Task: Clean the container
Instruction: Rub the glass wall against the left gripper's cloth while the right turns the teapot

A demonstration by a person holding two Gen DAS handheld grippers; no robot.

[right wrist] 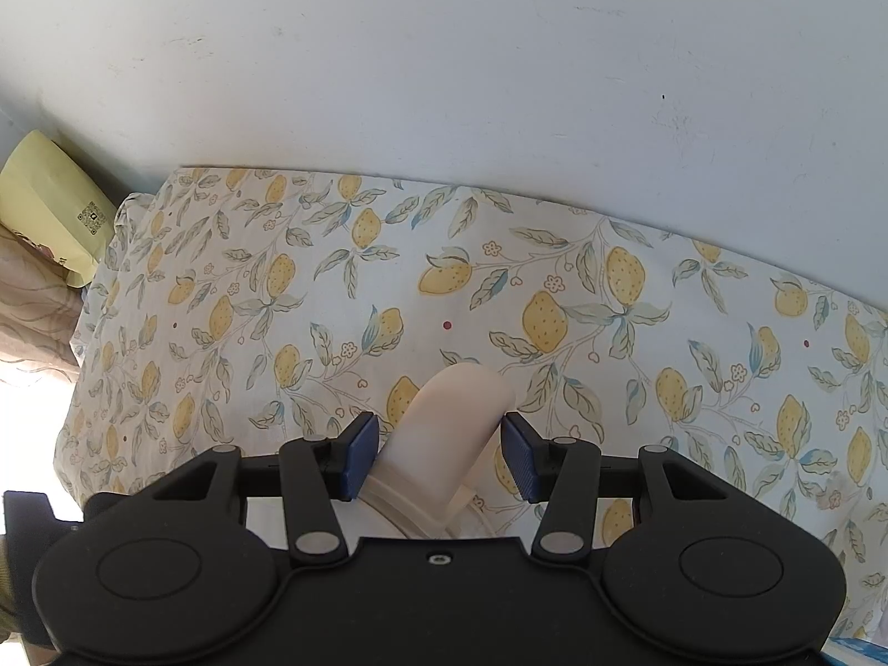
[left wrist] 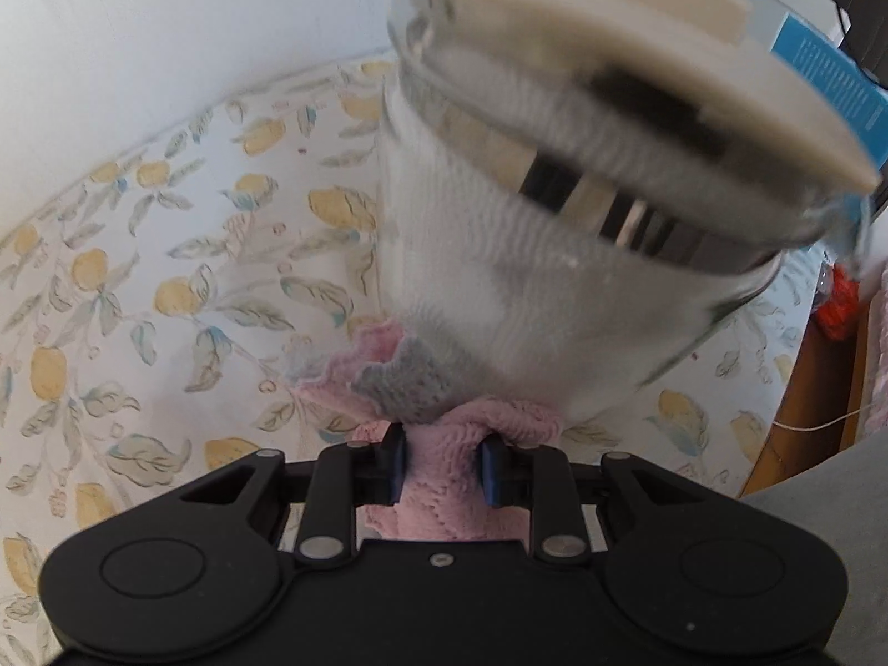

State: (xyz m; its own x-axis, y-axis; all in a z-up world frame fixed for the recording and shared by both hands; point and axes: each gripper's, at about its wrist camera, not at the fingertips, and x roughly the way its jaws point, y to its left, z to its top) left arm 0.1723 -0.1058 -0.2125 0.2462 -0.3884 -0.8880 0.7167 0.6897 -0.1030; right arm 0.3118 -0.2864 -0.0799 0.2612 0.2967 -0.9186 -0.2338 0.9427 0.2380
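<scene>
Left gripper [left wrist: 442, 463] is clamped on a pink cloth [left wrist: 444, 494] against the blurry container [left wrist: 499, 288], right gripper [right wrist: 441, 458] pinches its cream lid handle [right wrist: 449, 433].

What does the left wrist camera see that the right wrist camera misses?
Only the left wrist view shows the pink cloth clamped in the left gripper, pressed against a blurred clear container with a cream lid. Only the right wrist view shows the right gripper around the lid's cream handle, and a yellow-green pouch. Both show the lemon-print tablecloth and white wall.
</scene>
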